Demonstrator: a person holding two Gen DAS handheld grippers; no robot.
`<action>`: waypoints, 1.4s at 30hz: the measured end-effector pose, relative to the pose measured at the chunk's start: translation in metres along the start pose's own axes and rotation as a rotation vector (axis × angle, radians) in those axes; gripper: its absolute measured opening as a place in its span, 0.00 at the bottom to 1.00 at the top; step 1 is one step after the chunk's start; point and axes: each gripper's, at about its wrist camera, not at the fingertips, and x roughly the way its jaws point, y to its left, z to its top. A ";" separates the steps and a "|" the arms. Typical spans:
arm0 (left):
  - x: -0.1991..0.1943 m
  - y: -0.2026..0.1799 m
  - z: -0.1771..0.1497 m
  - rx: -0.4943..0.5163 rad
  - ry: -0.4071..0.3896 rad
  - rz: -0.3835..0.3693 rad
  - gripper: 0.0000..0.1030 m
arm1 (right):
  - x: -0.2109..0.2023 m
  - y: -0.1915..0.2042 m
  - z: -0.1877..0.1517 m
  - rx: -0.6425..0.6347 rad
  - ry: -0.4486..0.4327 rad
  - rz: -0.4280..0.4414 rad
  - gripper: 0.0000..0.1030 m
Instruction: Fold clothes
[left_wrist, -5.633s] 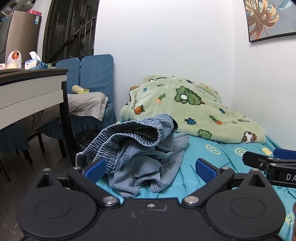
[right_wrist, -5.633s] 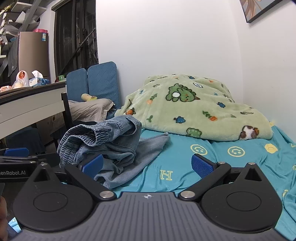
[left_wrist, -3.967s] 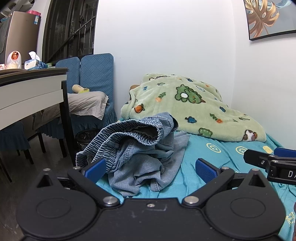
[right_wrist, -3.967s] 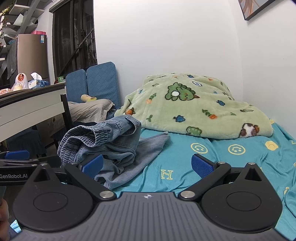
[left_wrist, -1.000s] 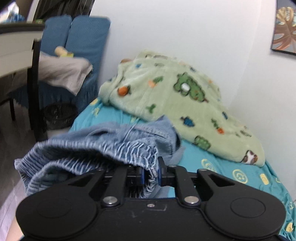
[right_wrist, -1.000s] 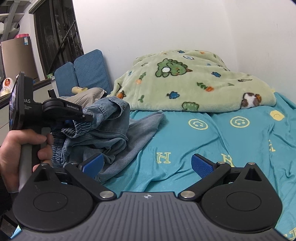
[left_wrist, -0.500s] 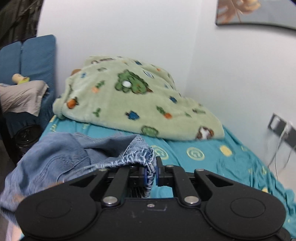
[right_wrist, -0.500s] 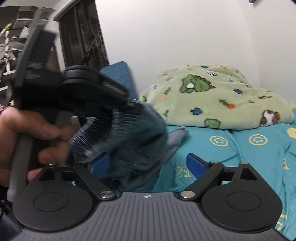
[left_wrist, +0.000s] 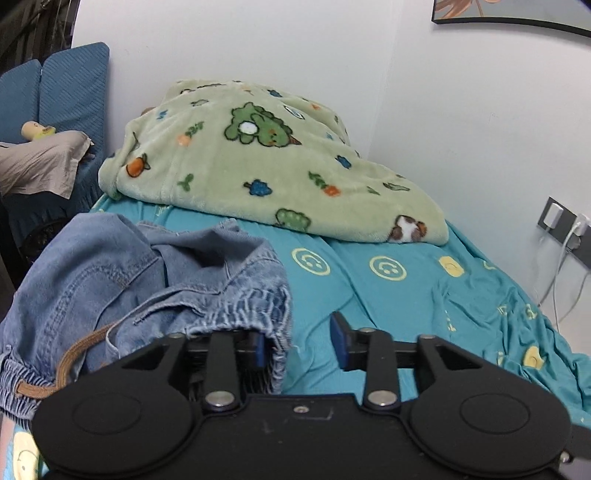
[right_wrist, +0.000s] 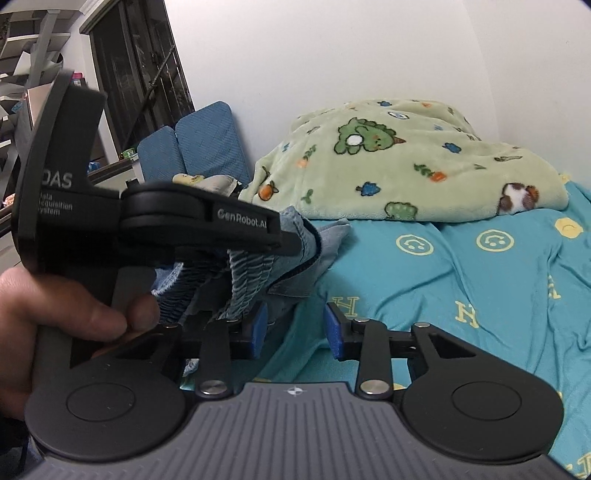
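Bed takes up most of both views: teal sheet (left_wrist: 424, 295) w/ yellow smiley faces and letter prints, wrinkled toward the right edge. Green fleece blanket (left_wrist: 258, 162) w/ cartoon animals is bunched at the far end, against the white wall (left_wrist: 258, 44). Picture frame (left_wrist: 509, 14) high on the right wall, socket w/ white plugs and cords (left_wrist: 561, 225) lower down. Blue chairs (left_wrist: 55, 88) stand left of the bed, grey cloth draped on one.

The jeans (left_wrist: 122, 280) lie crumpled on the bed's near left part. My left gripper (left_wrist: 297, 345) has just been opening; fingers apart, elastic waistband hanging against the left pad only. My right gripper (right_wrist: 293, 328) has just been closing; fingers partway apart, waistband at the left pad, not pinched. My left hand (right_wrist: 55, 325) shows in the right view.
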 end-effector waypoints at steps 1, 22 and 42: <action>-0.004 -0.001 -0.002 0.001 0.001 -0.005 0.39 | -0.001 0.000 0.000 -0.006 -0.001 -0.003 0.35; -0.096 0.063 -0.042 -0.054 -0.093 0.136 0.61 | 0.024 0.014 -0.021 -0.202 0.103 -0.054 0.40; -0.086 0.102 -0.057 -0.133 -0.045 0.280 0.65 | 0.097 0.010 -0.042 -0.213 0.155 -0.122 0.12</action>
